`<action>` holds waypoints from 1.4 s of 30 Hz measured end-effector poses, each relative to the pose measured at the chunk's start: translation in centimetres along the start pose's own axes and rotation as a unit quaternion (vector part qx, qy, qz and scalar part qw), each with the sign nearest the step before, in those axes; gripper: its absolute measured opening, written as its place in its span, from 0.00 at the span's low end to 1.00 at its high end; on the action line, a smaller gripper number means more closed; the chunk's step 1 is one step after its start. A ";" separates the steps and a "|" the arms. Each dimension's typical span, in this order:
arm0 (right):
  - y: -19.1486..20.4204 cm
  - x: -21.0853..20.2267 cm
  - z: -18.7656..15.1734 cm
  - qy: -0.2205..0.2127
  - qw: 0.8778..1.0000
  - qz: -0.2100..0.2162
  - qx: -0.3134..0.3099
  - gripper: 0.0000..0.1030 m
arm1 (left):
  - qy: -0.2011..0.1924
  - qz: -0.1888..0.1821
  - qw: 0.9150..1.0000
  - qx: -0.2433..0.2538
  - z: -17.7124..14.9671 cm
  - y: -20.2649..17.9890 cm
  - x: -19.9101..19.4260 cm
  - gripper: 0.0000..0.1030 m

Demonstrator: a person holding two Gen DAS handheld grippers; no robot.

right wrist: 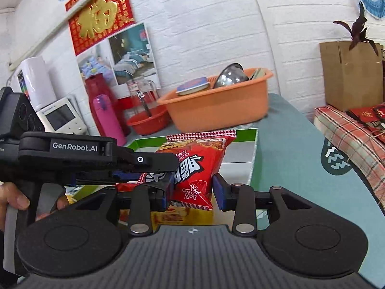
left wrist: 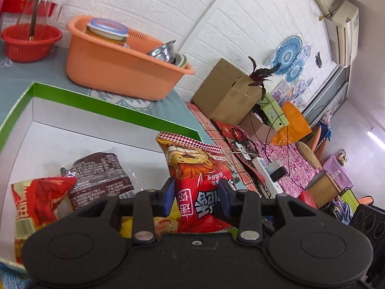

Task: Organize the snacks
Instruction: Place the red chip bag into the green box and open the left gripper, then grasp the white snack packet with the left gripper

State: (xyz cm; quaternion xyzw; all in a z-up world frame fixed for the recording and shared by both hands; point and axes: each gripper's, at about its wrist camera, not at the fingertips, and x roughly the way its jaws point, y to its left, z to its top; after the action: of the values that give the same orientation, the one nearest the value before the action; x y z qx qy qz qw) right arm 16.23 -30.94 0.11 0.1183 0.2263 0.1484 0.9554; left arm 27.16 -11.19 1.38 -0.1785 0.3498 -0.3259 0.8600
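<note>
Left tongs (left wrist: 196, 193) clamp red snack bag (left wrist: 199, 180), checkered top seal, puffy; right tongs (right wrist: 191, 189) also pinch it.

Your left gripper (left wrist: 196, 193) has its fingers (left wrist: 168, 192) clamped on the red snack bag (left wrist: 197, 175). It hangs above the green-rimmed box (left wrist: 101, 101), where a dark packet (left wrist: 101, 175) lies.

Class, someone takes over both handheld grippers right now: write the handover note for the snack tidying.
Left gripper: shut on the red snack bag, held over the green-rimmed box.
Right gripper: its fingers sit on either side of the same bag; firm grip unclear.
Done: a dark brown packet and a red-and-yellow packet lie in the box.
Left: set the red bag in and release.
</note>
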 end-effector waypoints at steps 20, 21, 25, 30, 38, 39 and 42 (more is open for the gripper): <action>5.5 -8.9 -0.7 -0.077 0.993 0.021 -0.092 1.00 | -0.077 0.052 0.995 0.024 -4.2 -3.6 -13.5 1.00; 5.9 -9.7 -1.0 -0.078 0.992 0.027 -0.093 1.00 | -0.082 0.056 0.995 0.027 -4.9 -3.8 -14.5 1.00; 7.0 -11.7 -2.5 -0.074 0.993 0.036 -0.089 1.00 | -0.088 0.070 0.993 0.028 -8.3 -4.0 -16.8 1.00; 7.5 -12.7 -4.7 -0.047 0.994 0.045 -0.084 1.00 | -0.075 0.068 0.995 -0.007 -12.8 -2.7 -18.3 1.00; 8.8 -13.0 -9.0 0.032 0.993 0.103 -0.055 0.92 | -0.047 0.059 0.995 -0.058 -16.3 -0.4 -18.1 1.00; 9.2 -12.9 -9.6 0.043 0.990 0.123 -0.049 0.89 | -0.043 0.060 0.996 -0.050 -16.2 -0.6 -17.9 1.00; 9.6 -11.9 -10.8 0.071 0.986 0.145 -0.032 0.83 | -0.040 0.050 0.998 -0.015 -15.6 -1.1 -17.0 1.00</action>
State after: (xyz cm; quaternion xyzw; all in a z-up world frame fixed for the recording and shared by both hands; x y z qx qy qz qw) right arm -1.17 -24.28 -1.71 0.1082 0.2687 0.3002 0.9088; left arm 6.27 -1.60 -0.53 -0.1865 0.3284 -0.2700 0.8857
